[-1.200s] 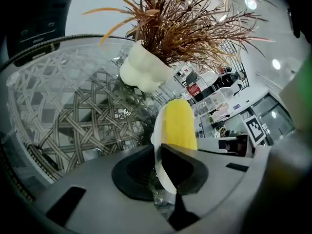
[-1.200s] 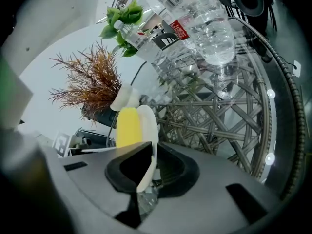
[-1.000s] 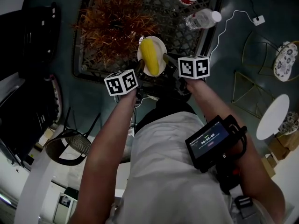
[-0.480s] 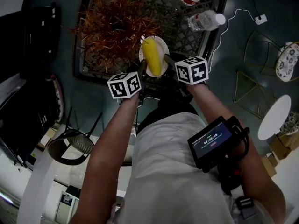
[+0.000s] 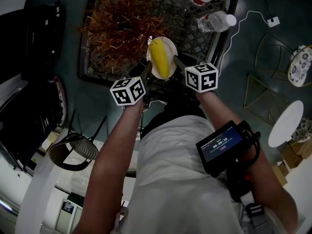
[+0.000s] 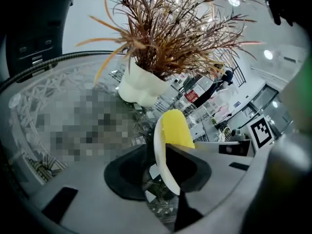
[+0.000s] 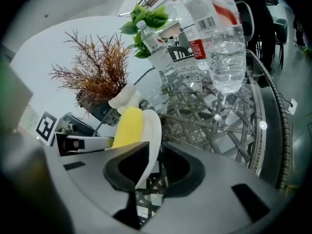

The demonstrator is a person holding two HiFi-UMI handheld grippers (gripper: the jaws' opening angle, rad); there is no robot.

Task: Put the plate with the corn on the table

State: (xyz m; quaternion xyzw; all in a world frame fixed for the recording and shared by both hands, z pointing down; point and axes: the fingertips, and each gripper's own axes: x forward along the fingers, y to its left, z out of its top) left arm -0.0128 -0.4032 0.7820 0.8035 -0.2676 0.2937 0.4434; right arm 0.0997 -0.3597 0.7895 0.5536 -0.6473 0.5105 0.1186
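A small white plate (image 5: pixel 168 50) carries a yellow corn cob (image 5: pixel 160 57) above the near edge of the lattice-topped table (image 5: pixel 195 38). My left gripper (image 5: pixel 147 71) grips the plate's left rim, shut on it; the rim (image 6: pixel 162 162) stands between its jaws, with the corn (image 6: pixel 175 128) behind. My right gripper (image 5: pixel 176 61) is shut on the right rim. In the right gripper view the plate (image 7: pixel 152 133) sits in its jaws and the corn (image 7: pixel 127 126) lies on the far side. Whether the plate touches the tabletop cannot be told.
A reddish dried plant (image 5: pixel 122 23) in a white vase (image 6: pixel 139 87) fills the table's left half. Clear water bottles (image 5: pixel 214 21) (image 7: pixel 219 48) lie and stand at the back right. A dark chair (image 5: pixel 73 152) is at the lower left and a white round side table (image 5: pixel 285 123) at the right.
Both grippers and the plate have shifted a little further over the table, toward the plant. Both stay shut on the plate.
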